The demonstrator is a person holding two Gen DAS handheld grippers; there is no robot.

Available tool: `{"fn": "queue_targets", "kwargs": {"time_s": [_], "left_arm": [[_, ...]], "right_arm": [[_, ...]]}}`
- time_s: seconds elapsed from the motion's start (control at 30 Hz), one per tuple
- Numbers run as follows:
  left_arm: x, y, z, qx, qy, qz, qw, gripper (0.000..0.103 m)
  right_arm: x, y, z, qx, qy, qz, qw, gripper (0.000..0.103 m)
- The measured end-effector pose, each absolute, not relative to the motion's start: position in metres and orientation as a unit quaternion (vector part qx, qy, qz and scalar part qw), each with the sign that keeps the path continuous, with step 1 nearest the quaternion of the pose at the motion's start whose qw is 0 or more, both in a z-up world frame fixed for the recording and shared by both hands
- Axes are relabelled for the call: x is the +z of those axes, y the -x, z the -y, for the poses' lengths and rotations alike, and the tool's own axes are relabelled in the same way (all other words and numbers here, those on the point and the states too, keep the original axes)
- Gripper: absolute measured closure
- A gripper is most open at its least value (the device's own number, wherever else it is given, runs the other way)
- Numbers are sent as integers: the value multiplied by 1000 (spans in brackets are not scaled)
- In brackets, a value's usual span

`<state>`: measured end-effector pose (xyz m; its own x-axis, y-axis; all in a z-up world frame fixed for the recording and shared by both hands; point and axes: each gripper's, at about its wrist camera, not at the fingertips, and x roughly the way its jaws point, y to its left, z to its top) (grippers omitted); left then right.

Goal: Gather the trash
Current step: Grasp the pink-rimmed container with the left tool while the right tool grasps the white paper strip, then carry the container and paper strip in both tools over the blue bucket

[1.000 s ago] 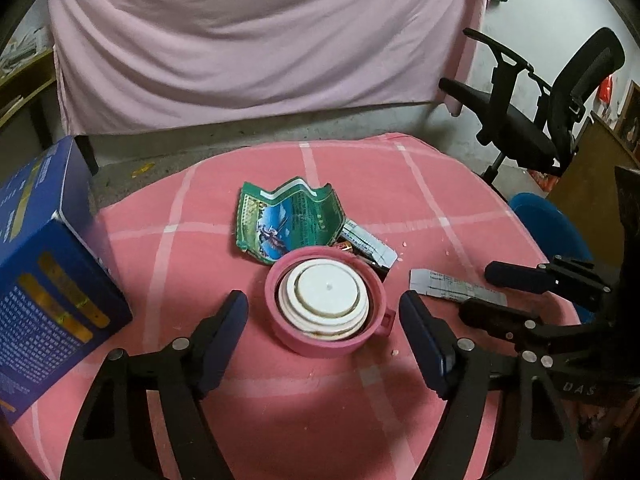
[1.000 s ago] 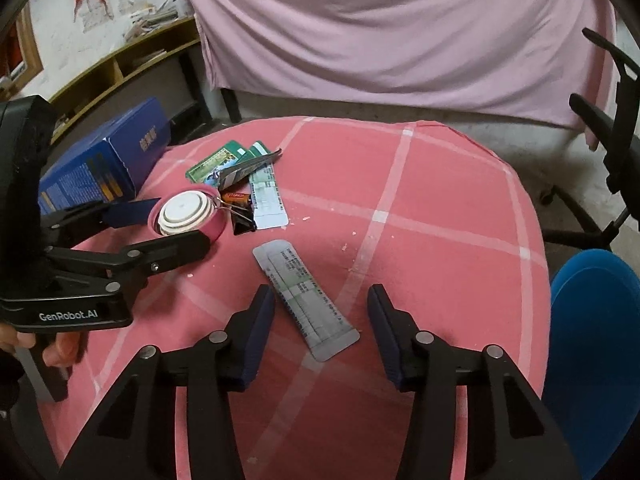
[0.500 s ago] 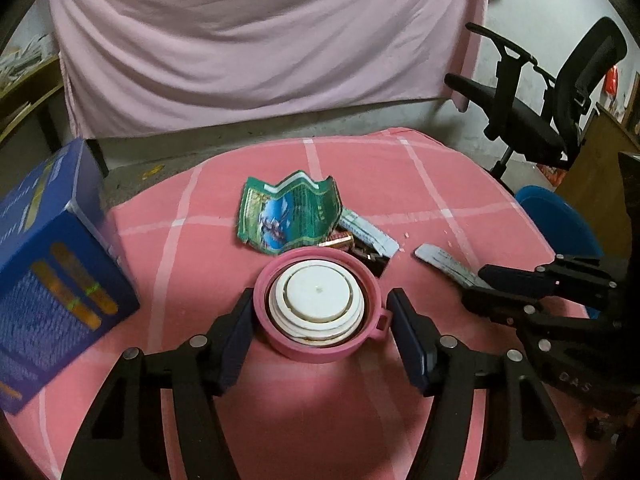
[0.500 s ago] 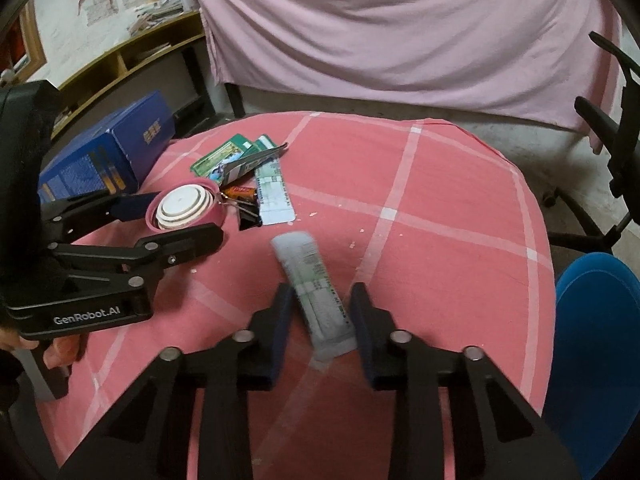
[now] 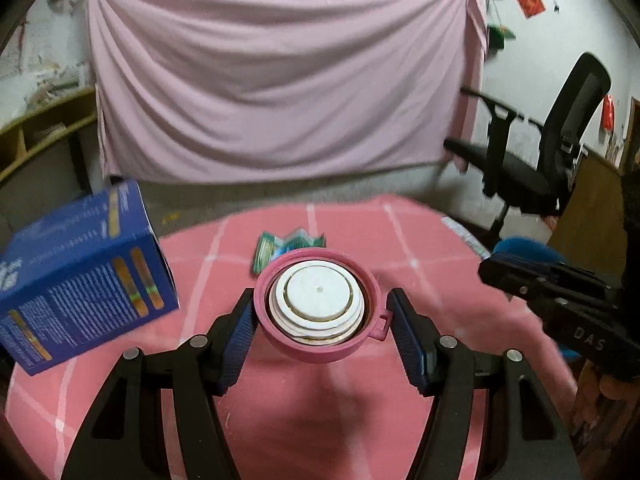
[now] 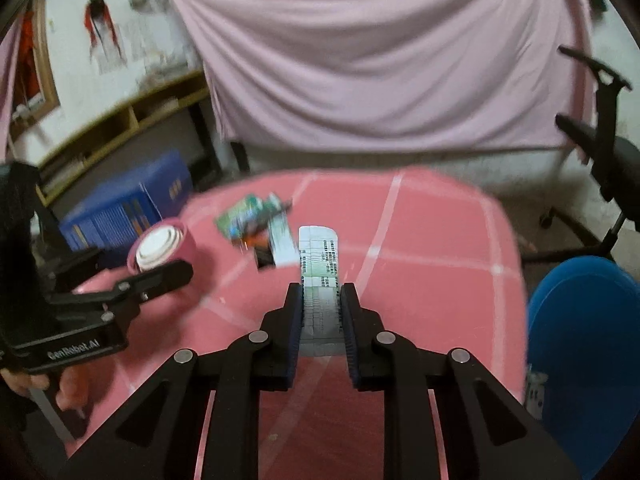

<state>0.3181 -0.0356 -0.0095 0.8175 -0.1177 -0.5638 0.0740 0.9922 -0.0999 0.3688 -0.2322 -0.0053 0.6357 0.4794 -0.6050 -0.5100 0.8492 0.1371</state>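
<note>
My left gripper [image 5: 320, 312] is shut on a pink lid with a white insert [image 5: 318, 304] and holds it above the pink checked tablecloth [image 5: 224, 400]. My right gripper [image 6: 320, 300] is shut on a flat grey printed packet [image 6: 319, 256], lifted off the table. A green wrapper [image 5: 276, 248] lies behind the lid; it also shows in the right wrist view [image 6: 244, 216] with other small wrappers [image 6: 276, 240]. The pink lid shows in the right wrist view [image 6: 164, 248] inside the left gripper.
A blue box [image 5: 80, 288] stands at the table's left edge. A blue bin [image 6: 584, 344] sits beside the table on the right. A black office chair [image 5: 540, 152] stands at the far right. A pink sheet [image 5: 280, 80] hangs behind.
My left gripper closed on the pink lid and lifted it. My right gripper closed on the grey packet and raised it off the cloth.
</note>
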Motion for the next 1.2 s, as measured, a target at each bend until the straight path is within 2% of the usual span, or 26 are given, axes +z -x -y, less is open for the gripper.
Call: {"fn": "queue_targets", "kwargs": {"time_s": [0.3, 0.67, 1.0, 1.2], "left_arm": [[38, -294, 66, -47, 34, -186, 981, 44], [66, -268, 131, -86, -35, -73, 993, 44], [66, -273, 201, -142, -70, -63, 985, 44], [63, -284, 240, -181, -84, -78, 977, 44]], "right_arm": [[44, -327, 276, 249, -8, -152, 956, 86], [71, -294, 323, 195, -34, -52, 979, 86], [71, -279, 375, 141, -50, -37, 988, 86], [58, -280, 406, 98, -60, -70, 991, 86]]}}
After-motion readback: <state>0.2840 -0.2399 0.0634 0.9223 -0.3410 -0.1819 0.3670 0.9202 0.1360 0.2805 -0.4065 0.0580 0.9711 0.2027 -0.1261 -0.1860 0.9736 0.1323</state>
